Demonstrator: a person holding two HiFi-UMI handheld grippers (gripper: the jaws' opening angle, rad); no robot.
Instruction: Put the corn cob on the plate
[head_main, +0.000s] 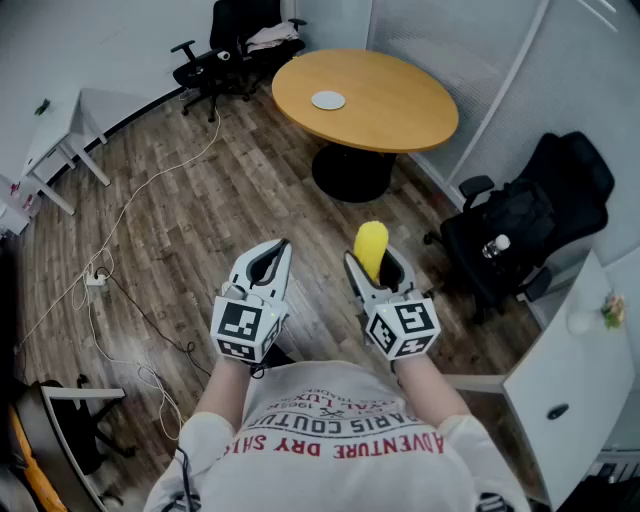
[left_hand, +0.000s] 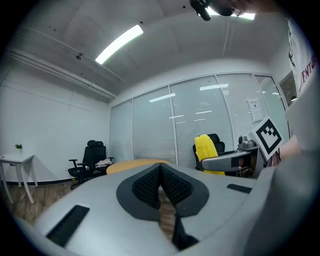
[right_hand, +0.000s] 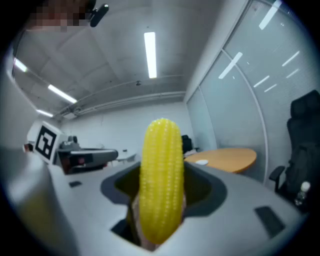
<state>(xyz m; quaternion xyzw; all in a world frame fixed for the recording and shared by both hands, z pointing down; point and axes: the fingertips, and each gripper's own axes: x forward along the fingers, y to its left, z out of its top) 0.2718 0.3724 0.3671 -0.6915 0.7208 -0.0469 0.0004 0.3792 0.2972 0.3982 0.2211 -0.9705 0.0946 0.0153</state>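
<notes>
A yellow corn cob (head_main: 371, 248) stands upright in my right gripper (head_main: 373, 264), whose jaws are shut on its lower half. In the right gripper view the corn cob (right_hand: 161, 175) fills the middle and hides the pads. My left gripper (head_main: 272, 254) is beside it, level, shut with nothing between its pads (left_hand: 150, 186). The small white plate (head_main: 328, 100) lies on the round wooden table (head_main: 400, 110) well ahead of both grippers. From the right gripper view the plate (right_hand: 201, 161) shows far off to the right of the cob.
Black office chairs stand behind the table (head_main: 225, 55) and at the right (head_main: 525, 225). A white desk (head_main: 60, 135) is at the left wall, and cables (head_main: 120, 290) trail over the wood floor. A white cabinet (head_main: 575, 385) is at my right.
</notes>
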